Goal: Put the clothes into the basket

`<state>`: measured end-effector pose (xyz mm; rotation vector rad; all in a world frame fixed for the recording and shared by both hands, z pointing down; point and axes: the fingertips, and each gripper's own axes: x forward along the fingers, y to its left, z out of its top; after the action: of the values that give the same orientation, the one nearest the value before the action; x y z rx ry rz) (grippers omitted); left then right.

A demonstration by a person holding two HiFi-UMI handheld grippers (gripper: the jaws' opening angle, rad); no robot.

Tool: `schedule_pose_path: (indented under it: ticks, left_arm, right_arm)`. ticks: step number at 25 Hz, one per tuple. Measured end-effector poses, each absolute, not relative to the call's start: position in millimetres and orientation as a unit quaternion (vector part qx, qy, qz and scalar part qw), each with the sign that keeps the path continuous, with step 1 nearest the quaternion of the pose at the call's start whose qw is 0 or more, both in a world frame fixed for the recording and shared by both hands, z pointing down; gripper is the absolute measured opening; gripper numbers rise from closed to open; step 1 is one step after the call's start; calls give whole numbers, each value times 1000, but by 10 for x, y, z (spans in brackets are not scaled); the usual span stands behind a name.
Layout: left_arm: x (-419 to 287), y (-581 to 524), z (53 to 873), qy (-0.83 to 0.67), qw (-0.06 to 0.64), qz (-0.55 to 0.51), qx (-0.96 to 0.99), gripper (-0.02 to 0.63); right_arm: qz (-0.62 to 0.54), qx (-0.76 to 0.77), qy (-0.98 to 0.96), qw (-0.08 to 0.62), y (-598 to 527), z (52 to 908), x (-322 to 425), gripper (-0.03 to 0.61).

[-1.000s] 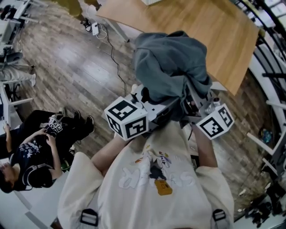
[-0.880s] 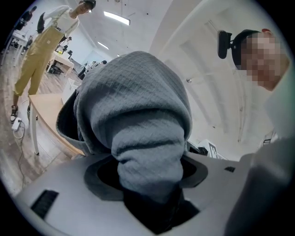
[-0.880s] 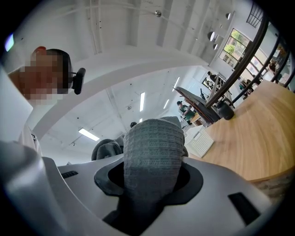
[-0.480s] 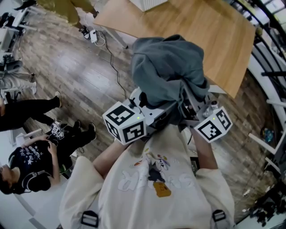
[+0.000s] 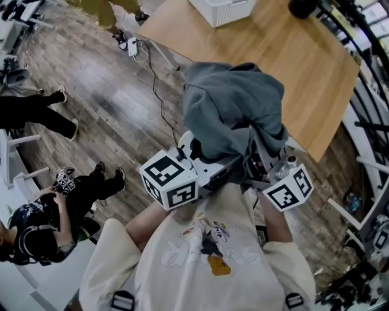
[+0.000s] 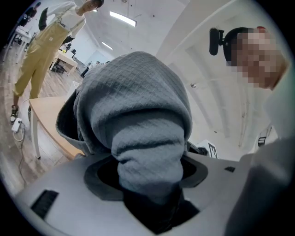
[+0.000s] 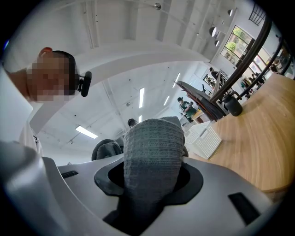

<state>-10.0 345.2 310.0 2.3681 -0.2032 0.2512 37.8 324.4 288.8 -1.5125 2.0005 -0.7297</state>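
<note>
The person's cream shirt (image 5: pixel 206 255) fills the bottom of the head view. Just ahead of it, the left tongs (image 5: pixel 196 150) and right tongs (image 5: pixel 262 159) sit side by side, close together, tipped upward. Each is clenched on a thick fold of the same grey sweater (image 5: pixel 234 106). In the left gripper view the quilted cloth (image 6: pixel 138 110) bulges up out of the left tongs (image 6: pixel 150 184); in the right gripper view a ribbed fold (image 7: pixel 154 147) stands gripped in the right tongs (image 7: pixel 150 193). The sweater is bunched on top of both, held in the air above the near edge of the wooden table (image 5: pixel 304 67). Farther back on the table stands a white basket (image 5: pixel 222 9). To the left lies wood flooring (image 5: pixel 103 103), where a seated person (image 5: pixel 36 234) shows.
</note>
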Motion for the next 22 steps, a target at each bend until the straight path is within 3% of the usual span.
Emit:
schedule_pose_path:
  ticks: [22]
  left_arm:
    - [-294, 1359, 3050, -54, 410, 88, 906, 298]
  right_arm:
    - [-286, -571, 735, 228, 1136, 2838, 199, 172]
